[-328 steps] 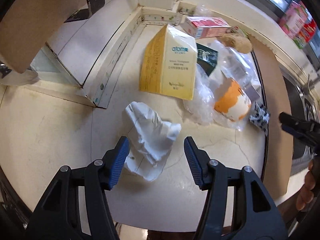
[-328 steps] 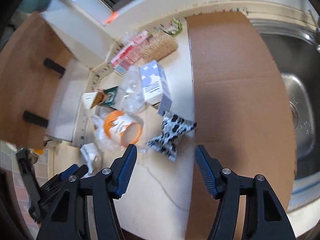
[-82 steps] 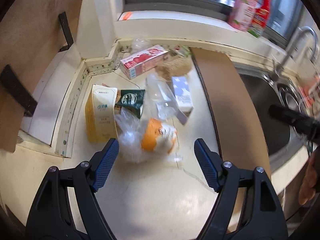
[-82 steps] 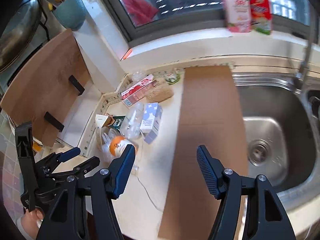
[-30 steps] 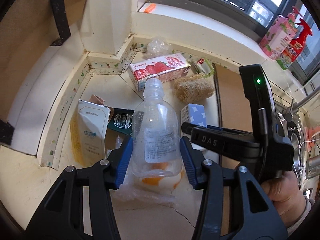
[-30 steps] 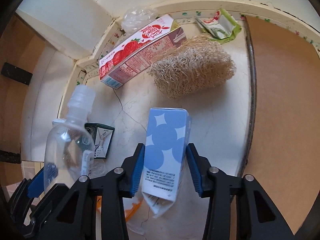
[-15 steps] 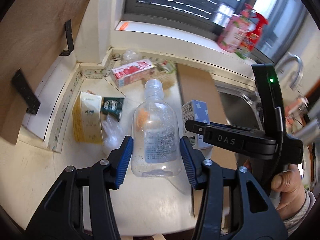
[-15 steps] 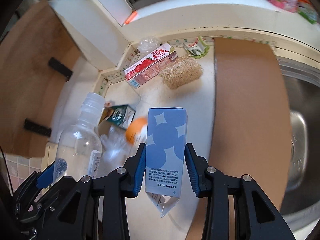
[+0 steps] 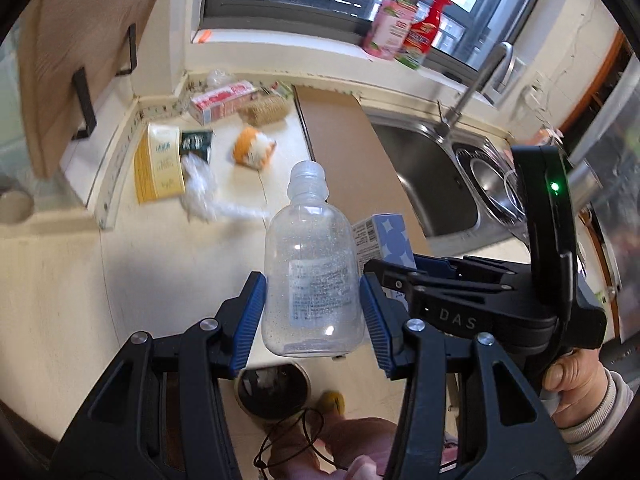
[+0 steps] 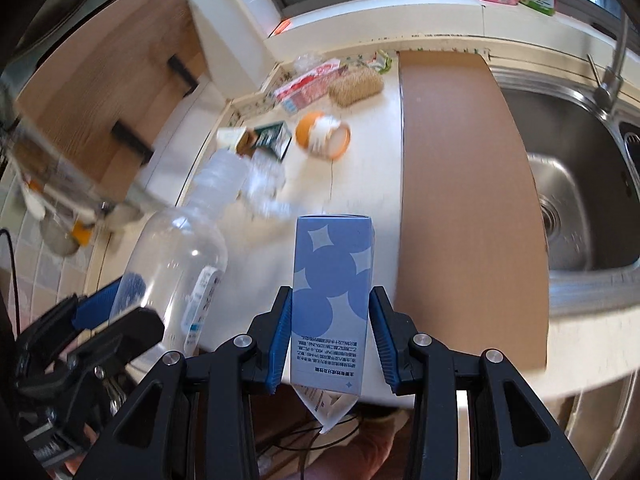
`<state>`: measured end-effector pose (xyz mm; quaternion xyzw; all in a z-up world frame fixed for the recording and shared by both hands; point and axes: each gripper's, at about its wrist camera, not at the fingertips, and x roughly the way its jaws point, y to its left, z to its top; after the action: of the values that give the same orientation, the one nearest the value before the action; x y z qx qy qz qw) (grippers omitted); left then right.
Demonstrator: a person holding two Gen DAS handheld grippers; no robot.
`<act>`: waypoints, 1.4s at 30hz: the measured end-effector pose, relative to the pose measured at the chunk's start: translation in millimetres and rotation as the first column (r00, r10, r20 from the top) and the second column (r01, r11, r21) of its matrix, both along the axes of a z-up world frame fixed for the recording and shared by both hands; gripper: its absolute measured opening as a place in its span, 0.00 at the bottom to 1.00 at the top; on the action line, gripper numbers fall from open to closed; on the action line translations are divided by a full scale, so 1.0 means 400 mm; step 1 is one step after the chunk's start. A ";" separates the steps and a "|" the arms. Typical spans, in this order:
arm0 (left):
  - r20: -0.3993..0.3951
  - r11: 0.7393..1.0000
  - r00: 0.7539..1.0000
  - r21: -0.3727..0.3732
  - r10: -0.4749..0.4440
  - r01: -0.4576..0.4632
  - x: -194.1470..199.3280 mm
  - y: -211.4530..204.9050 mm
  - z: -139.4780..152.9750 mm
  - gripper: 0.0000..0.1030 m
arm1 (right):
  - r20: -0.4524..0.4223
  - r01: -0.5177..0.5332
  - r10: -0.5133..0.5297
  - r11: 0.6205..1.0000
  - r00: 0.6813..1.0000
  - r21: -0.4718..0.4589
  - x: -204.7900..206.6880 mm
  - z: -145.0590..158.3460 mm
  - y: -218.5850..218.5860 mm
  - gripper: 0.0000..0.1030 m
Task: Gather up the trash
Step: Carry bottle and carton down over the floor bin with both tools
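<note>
My left gripper (image 9: 314,312) is shut on a clear plastic bottle (image 9: 312,272), held upright above the counter's front edge. My right gripper (image 10: 330,332) is shut on a blue-and-white carton (image 10: 332,300), held beside it; the carton (image 9: 386,236) and right gripper also show in the left wrist view, and the bottle (image 10: 180,264) in the right wrist view. On the counter lie an orange-and-white wrapper (image 9: 254,150), a yellow carton (image 9: 158,164), a dark green packet (image 9: 196,142), crumpled clear plastic (image 9: 200,188), a red strawberry carton (image 9: 222,102) and a loofah (image 9: 268,110).
A brown board (image 10: 460,168) lies between the trash and the steel sink (image 10: 580,184). A dark bin (image 9: 274,390) stands on the floor below the counter edge. Spray bottles (image 9: 404,28) stand on the windowsill. A wooden board (image 10: 104,76) hangs at left.
Both grippers have pulled back and up from the counter with the bottle and carton; the remaining trash now looks farther away and the floor bin has come into view.
</note>
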<state>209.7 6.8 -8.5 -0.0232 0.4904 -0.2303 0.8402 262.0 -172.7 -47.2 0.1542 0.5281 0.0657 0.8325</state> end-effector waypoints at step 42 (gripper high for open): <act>-0.421 0.979 0.894 0.186 0.154 -0.082 -0.630 0.033 -0.755 0.44 | -0.415 -0.163 0.194 0.981 0.889 0.108 -0.618 -0.767 0.002 0.37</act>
<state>-42.3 20.0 -310.5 -0.0348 0.6797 -0.1268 0.7216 14.8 -171.9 -354.0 0.1447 0.7053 0.1253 0.6826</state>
